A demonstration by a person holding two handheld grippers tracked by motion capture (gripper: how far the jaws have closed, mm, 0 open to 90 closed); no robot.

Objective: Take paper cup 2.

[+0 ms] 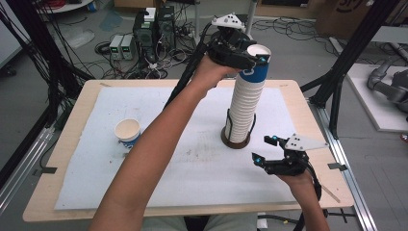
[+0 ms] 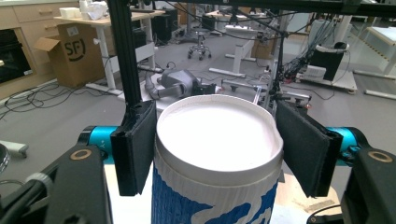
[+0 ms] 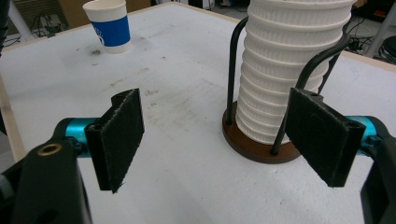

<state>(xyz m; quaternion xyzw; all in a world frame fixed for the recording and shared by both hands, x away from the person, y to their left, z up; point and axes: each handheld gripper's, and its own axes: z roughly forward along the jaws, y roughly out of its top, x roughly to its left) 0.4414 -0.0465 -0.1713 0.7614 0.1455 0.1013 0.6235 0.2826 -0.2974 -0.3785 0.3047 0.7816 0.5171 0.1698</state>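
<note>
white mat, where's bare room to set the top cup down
Free: the wide patch of white mat between the lone cup and the cup stack, and the mat's near strip. Crowded: around the stack's holder, where the right gripper hovers open, and at the stack's top, which the left gripper grips.

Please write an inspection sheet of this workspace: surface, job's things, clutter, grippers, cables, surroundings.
Surface: wooden table under a white mat with faint dark smudges.
Job's things: tall stack of paper cups in a wire holder on a brown round base; top cup blue and white.
Single paper cup upright at the mat's left, apart from the stack.
Clutter: nothing seen on the mat.
Grippers: left gripper shut on the top cup; right gripper open, near the holder, holding nothing.
Cables: a black cable trails from the left gripper.
Surroundings: computer towers, floor wiring, black frame posts, cardboard box.
</note>
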